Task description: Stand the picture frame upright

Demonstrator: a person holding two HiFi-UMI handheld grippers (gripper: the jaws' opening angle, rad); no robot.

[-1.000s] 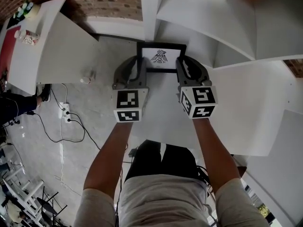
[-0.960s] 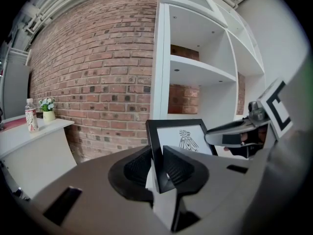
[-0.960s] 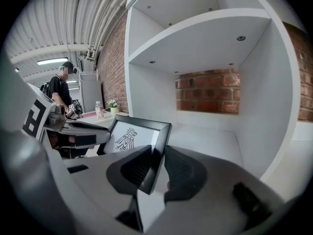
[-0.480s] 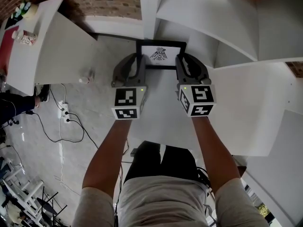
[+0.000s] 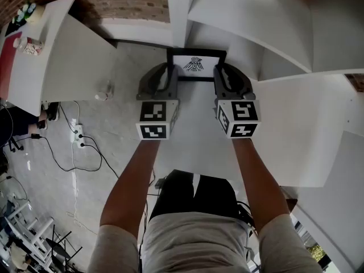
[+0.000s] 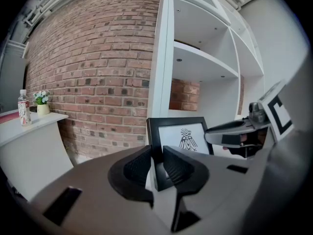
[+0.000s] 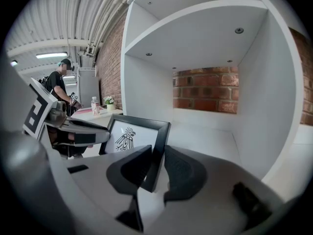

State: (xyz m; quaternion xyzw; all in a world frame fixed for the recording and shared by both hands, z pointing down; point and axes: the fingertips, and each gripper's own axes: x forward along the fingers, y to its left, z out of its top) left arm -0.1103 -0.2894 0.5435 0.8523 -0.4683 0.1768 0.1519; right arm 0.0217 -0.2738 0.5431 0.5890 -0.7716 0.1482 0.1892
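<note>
a black picture frame (image 5: 196,66) with a bird drawing stands upright at the mouth of the white shelf (image 7: 210,38), in its lower compartment. the left gripper (image 6: 157,155) has its fingers pinching the frame's left edge, and the right gripper (image 7: 157,163) has its fingers pinching the right edge.

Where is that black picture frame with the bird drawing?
Top centre of the head view: the black picture frame is held by its side edges between the left gripper and right gripper, over the white shelf.

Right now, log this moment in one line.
frame: near upright | left gripper: shut on its left edge | right gripper: shut on its right edge
</note>
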